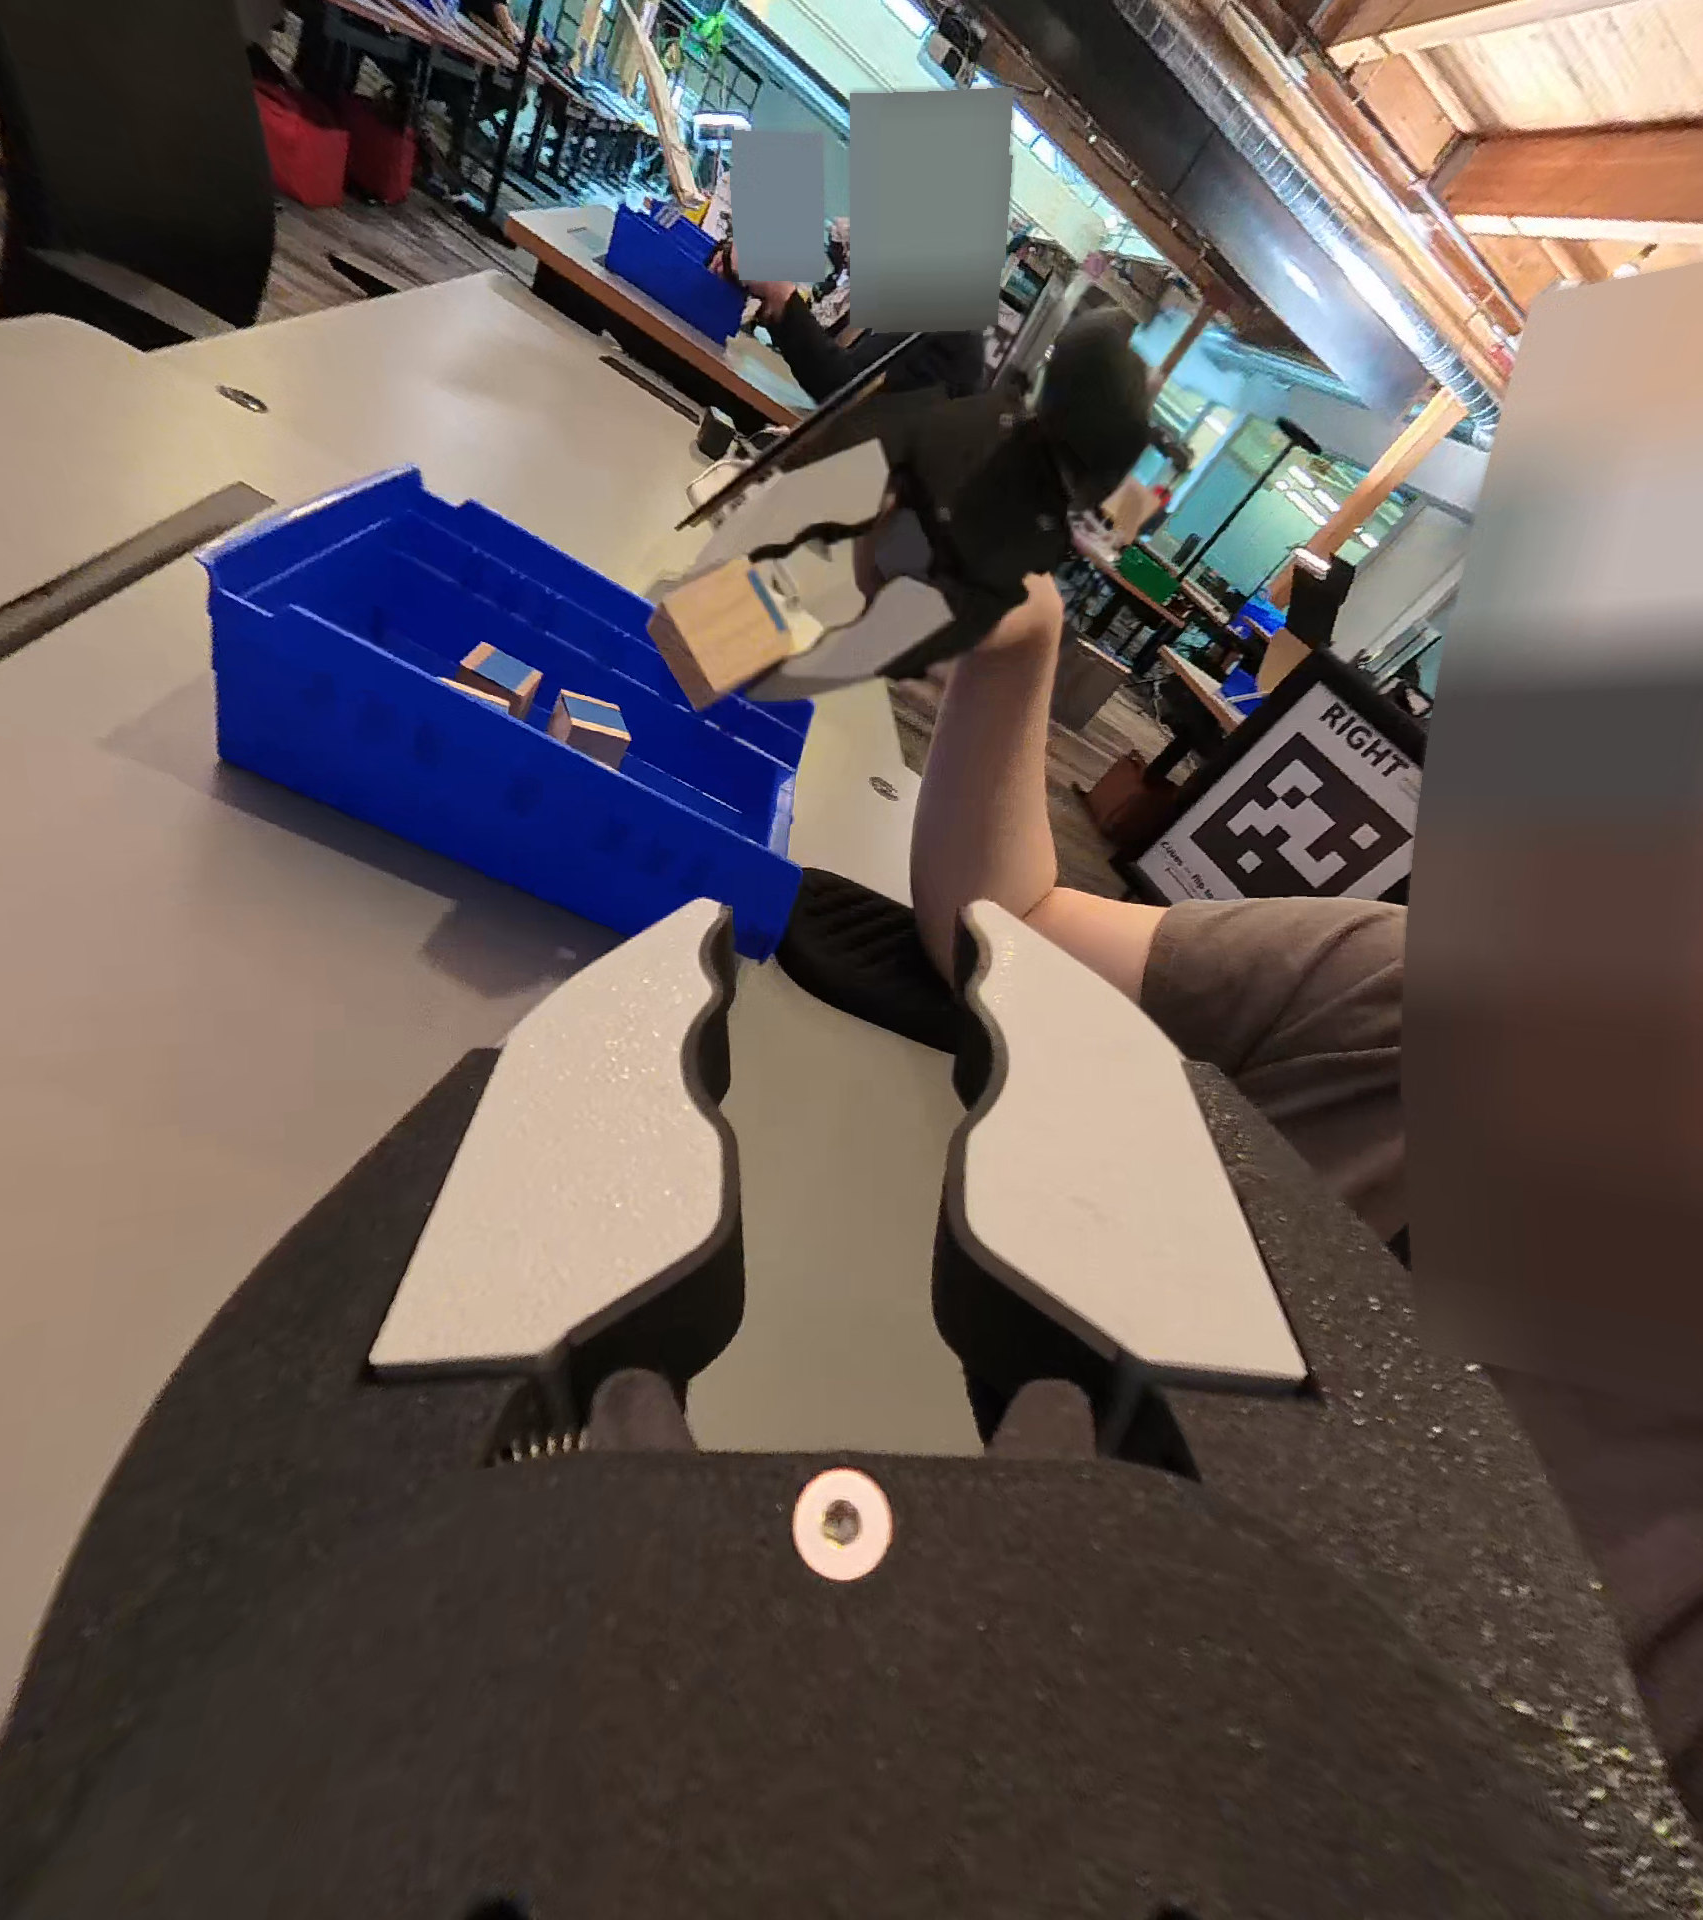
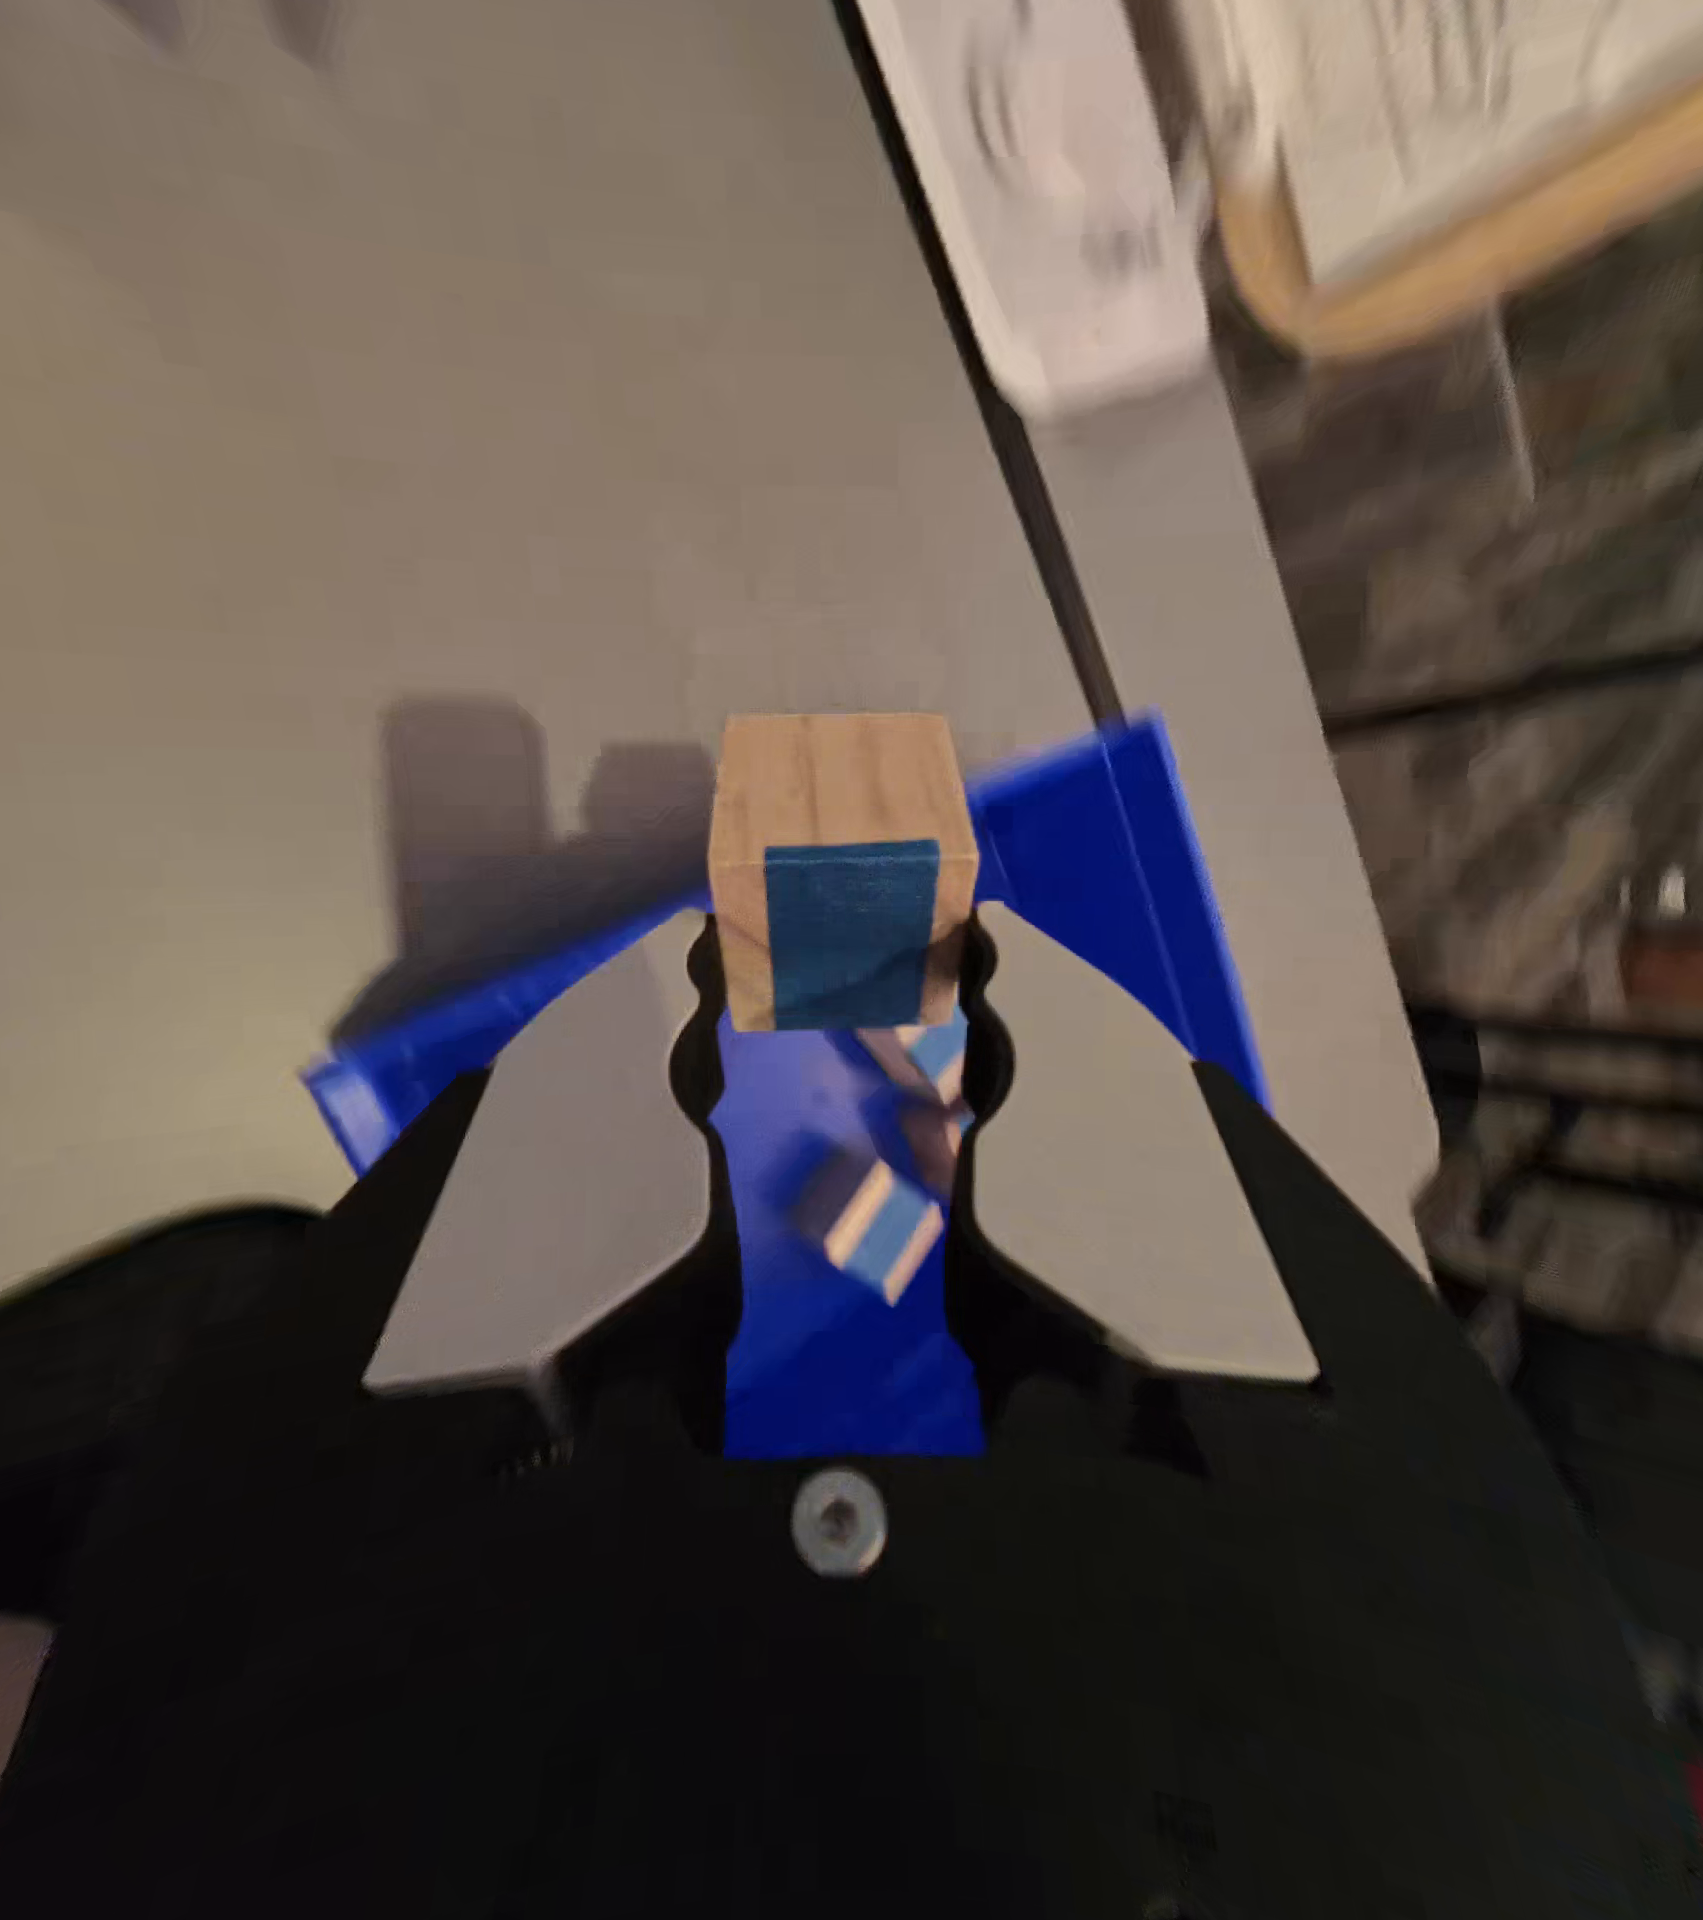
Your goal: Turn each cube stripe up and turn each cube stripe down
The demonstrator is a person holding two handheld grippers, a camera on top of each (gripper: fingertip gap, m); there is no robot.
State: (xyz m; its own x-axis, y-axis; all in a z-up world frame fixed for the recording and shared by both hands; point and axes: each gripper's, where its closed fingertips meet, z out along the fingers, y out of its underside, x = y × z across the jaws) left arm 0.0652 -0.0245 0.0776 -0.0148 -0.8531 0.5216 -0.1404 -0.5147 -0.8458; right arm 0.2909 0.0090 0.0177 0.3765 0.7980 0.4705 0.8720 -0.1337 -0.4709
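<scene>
Low in the left wrist view, the left tool hangs released and empty over the grey counter. Mid-frame, the right tool is clenched on a wooden cube above the blue bin, where two more cubes lie stripe up. The step looks like mid-flip; next, rotate the held cube and lower it into the bin.

Left wrist view looks low across the grey surface toward the blue plastic bin; right wrist view looks steeply down, close above that bin, shared by both.
</scene>
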